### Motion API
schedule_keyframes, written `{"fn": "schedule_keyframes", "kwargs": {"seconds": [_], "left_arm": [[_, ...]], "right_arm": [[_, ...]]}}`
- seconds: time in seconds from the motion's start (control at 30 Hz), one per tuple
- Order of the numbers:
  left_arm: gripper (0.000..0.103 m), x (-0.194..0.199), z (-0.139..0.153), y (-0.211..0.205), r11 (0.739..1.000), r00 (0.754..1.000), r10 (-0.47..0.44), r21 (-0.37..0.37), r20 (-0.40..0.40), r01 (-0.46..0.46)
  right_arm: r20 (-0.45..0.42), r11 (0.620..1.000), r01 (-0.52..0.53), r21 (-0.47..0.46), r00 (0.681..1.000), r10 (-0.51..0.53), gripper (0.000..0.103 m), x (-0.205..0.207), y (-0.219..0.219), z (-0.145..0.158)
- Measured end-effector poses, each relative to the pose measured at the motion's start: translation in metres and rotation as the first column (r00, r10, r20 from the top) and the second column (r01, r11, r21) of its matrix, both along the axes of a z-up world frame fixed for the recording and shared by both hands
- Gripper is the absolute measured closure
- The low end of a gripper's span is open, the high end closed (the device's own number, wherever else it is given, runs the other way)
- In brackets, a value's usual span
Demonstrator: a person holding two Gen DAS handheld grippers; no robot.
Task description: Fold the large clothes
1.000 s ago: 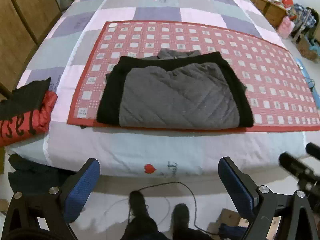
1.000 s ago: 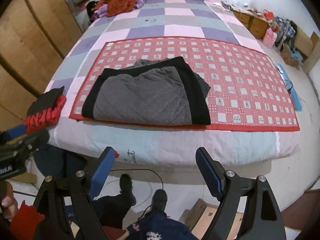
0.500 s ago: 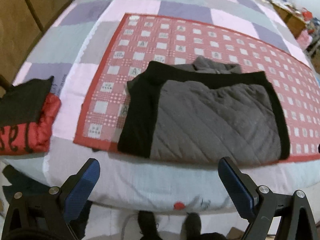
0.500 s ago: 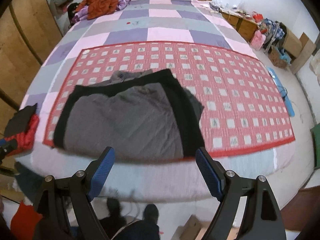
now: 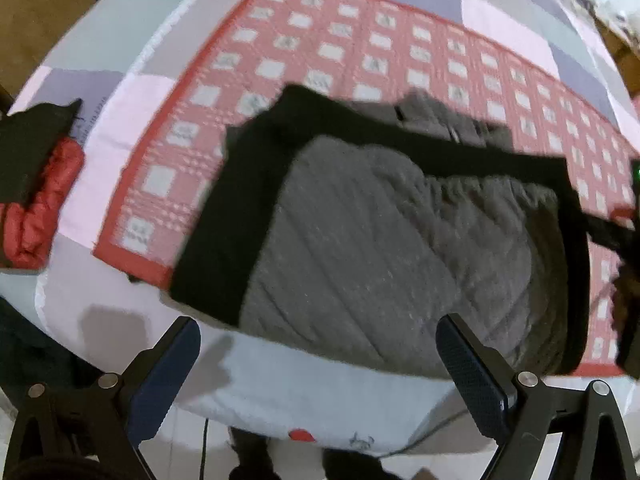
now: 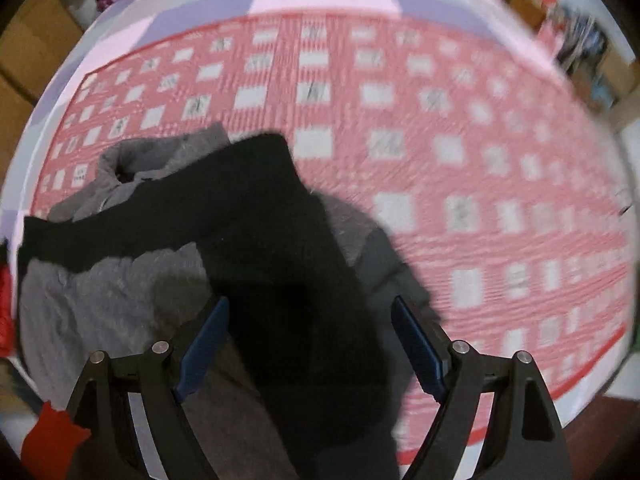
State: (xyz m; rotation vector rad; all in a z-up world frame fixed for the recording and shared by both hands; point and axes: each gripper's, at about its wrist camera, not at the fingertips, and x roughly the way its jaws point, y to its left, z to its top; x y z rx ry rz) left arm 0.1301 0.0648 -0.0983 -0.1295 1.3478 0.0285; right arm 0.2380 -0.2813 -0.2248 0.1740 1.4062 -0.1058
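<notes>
On the red checked mat [image 5: 360, 40] on the bed [image 5: 120, 32] lies the folded grey and black jacket [image 5: 380, 240]. Both the left gripper [image 5: 318, 356] and the right gripper [image 6: 310, 344] hang above it, jaws wide apart, holding nothing.

The left gripper [image 5: 318, 364] is showing black angular arms, silver round screws and dark blue textured pads [image 5: 468, 364]. The right gripper [image 6: 310, 354] is wearing the same black frame, silver screws at five and seven o'clock, and blue pads [image 6: 202, 354].
</notes>
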Motion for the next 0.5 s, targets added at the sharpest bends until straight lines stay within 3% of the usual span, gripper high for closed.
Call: {"fn": "schedule_keyframes", "kwargs": {"seconds": [0.03, 0.1, 0.13, 0.2, 0.23, 0.37, 0.43, 0.5], "left_arm": [[0.005, 0.001, -0.003, -0.004, 1.000, 1.000, -0.008, -0.001, -0.015, 0.008], [0.005, 0.003, -0.007, -0.011, 1.000, 0.999, -0.014, -0.008, -0.037, 0.014], [0.005, 0.005, -0.007, -0.014, 1.000, 0.999, -0.015, -0.012, -0.040, 0.015], [0.005, 0.008, -0.004, -0.018, 1.000, 0.999, -0.016, -0.011, -0.038, 0.016], [0.005, 0.010, -0.001, -0.019, 1.000, 0.999, -0.019, -0.011, -0.032, 0.019], [0.005, 0.013, 0.006, -0.025, 0.999, 0.999, -0.042, 0.006, -0.003, 0.042], [0.005, 0.013, 0.007, -0.027, 0.999, 0.999, -0.043, -0.012, -0.016, 0.043], [0.005, 0.012, 0.012, -0.027, 0.998, 0.999, -0.054, -0.011, -0.002, 0.054]], "right_arm": [[0.008, 0.994, -0.010, 0.109, 1.000, 0.009, 0.044, 0.004, -0.001, -0.013], [0.028, 0.993, -0.003, 0.118, 1.000, -0.001, 0.070, 0.002, -0.003, -0.011], [0.065, 0.993, 0.028, 0.111, 0.997, -0.035, 0.089, -0.001, -0.013, -0.004], [0.098, 0.981, 0.164, 0.104, 0.980, -0.174, 0.098, -0.010, -0.050, 0.005], [0.070, 0.969, 0.206, 0.136, 0.974, -0.217, 0.097, -0.014, -0.067, 0.000], [0.055, 0.993, 0.115, 0.033, 0.992, -0.116, 0.097, -0.016, -0.065, -0.003], [0.041, 0.981, 0.184, 0.067, 0.981, -0.187, 0.097, -0.021, -0.073, -0.008], [0.088, 0.963, 0.261, 0.070, 0.960, -0.267, 0.097, -0.028, -0.079, 0.006]]}}
